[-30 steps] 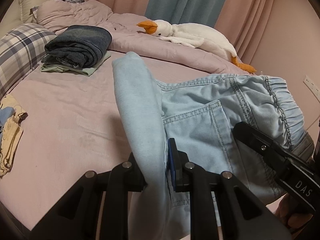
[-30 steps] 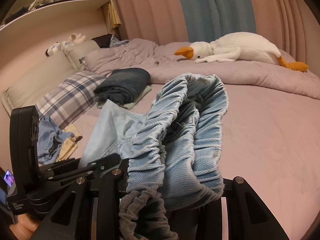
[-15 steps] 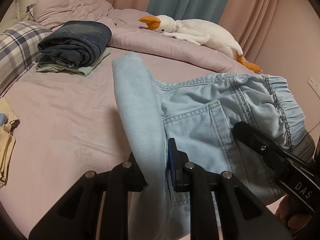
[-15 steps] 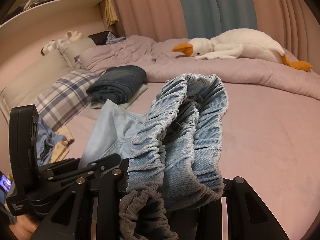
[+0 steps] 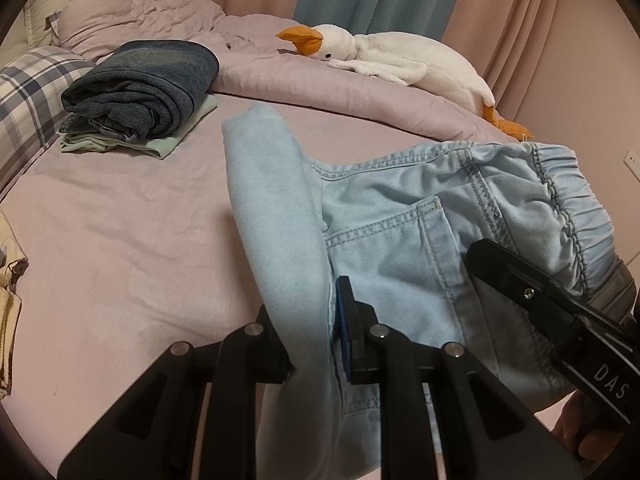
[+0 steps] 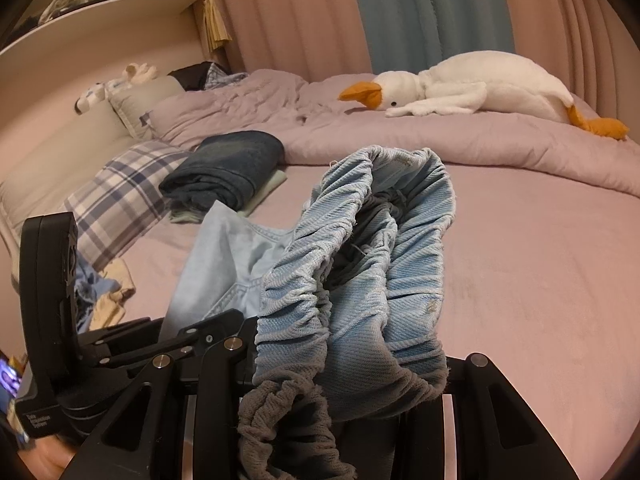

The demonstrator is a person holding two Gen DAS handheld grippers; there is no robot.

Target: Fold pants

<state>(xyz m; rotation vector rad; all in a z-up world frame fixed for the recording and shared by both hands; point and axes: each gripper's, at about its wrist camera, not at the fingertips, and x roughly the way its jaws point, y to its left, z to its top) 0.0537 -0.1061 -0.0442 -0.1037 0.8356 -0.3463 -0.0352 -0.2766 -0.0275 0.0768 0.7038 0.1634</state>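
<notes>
Mauve bed [image 5: 120, 240], both fingers pinching pale jeans [image 5: 400, 248], right gripper [image 5: 560, 312] lettered "DAS"

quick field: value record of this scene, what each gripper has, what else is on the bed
left gripper: shut on a fold of the light blue pants
right gripper: shut on the bunched elastic waistband
pants state: held up over the bed, not yet folded
folded stack: dark jeans on a pale green garment
plush goose: on the duvet
plaid pillow: left edge
</notes>
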